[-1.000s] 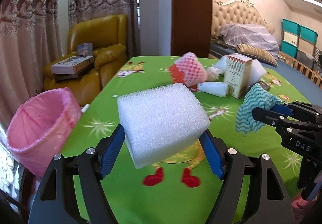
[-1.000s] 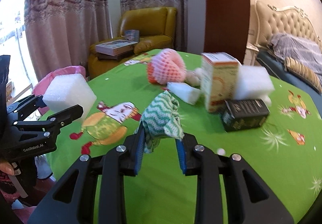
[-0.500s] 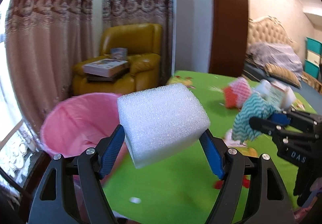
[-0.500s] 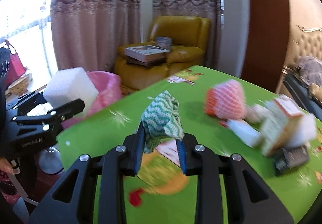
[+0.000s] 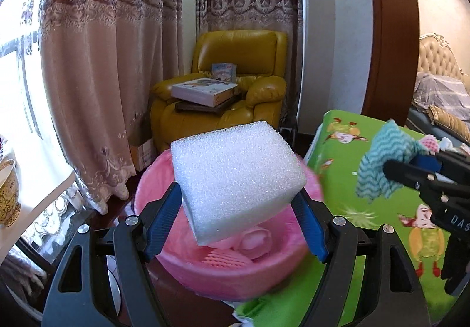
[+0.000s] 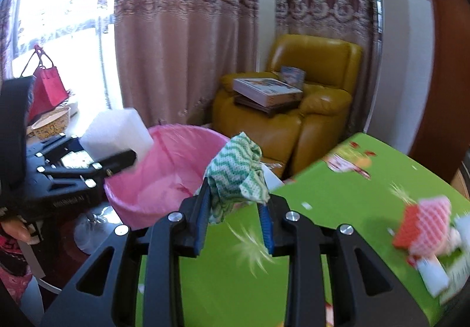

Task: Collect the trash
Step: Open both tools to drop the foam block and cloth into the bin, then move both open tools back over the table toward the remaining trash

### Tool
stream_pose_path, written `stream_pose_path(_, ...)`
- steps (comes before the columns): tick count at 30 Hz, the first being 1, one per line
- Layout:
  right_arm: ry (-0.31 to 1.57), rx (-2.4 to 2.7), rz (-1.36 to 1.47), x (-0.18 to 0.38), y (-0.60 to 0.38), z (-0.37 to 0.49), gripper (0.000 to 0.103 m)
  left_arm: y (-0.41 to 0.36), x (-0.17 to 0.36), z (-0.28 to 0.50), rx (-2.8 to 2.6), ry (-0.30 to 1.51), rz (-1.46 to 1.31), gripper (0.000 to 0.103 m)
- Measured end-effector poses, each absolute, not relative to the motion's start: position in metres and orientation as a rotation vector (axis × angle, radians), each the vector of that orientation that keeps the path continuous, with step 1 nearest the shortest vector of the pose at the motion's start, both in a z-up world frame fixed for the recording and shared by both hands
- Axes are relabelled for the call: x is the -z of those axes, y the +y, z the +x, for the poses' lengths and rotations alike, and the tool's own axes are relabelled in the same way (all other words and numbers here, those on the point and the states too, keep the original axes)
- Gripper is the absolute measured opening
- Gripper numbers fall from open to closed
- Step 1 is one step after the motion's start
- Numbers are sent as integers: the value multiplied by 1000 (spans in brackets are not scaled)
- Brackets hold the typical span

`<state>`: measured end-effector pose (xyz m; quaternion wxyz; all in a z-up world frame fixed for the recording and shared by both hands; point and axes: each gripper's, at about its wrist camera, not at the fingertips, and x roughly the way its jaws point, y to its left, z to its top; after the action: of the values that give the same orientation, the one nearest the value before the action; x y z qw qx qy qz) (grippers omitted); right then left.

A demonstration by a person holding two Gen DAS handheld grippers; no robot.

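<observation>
Two pieces of trash are held up: a white foam block (image 5: 235, 180) clamped in the left gripper (image 5: 236, 227), above a pink-lined trash bin (image 5: 223, 277), and a green zigzag cloth (image 6: 235, 177) pinched in the right gripper (image 6: 235, 218), near the bin's right rim, at the green table (image 6: 337, 209) edge. A yellow armchair (image 5: 235, 92) stands far behind.

My right gripper (image 6: 235, 209): closed on the green zigzag cloth (image 6: 235, 177), which bunches up above my blue pads.
My left gripper (image 6: 117, 150): far left, clamped on the white foam block (image 6: 113, 133) at the bin's left rim.
Pink bin (image 6: 173, 150): beyond the table's left edge, liner open.
Green table (image 6: 337, 209): near right; a red net-wrapped item (image 6: 423, 227) lies blurred at the right.
Yellow armchair (image 6: 317, 109): far, boxes (image 6: 265, 90) stacked on the seat.
</observation>
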<state>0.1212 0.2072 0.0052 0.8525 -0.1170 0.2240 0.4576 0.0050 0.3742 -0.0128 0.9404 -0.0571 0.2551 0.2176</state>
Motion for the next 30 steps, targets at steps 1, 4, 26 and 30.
stream_pose_path(1, 471, -973, -249, -6, 216, 123, 30, 381, 15, 6, -448, 528, -126, 71)
stream_pose_path(4, 482, -987, -254, -7, 239, 129, 32, 402, 19, 8, -460, 542, -169, 71)
stream_pose_path(26, 433, -894, -114, -20, 149, 142, 78, 370, 24, 2, -406, 504, -195, 94)
stream_pose_path(30, 418, -788, -103, -19, 106, 142, 78, 329, 15, 17, -316, 487, -175, 94)
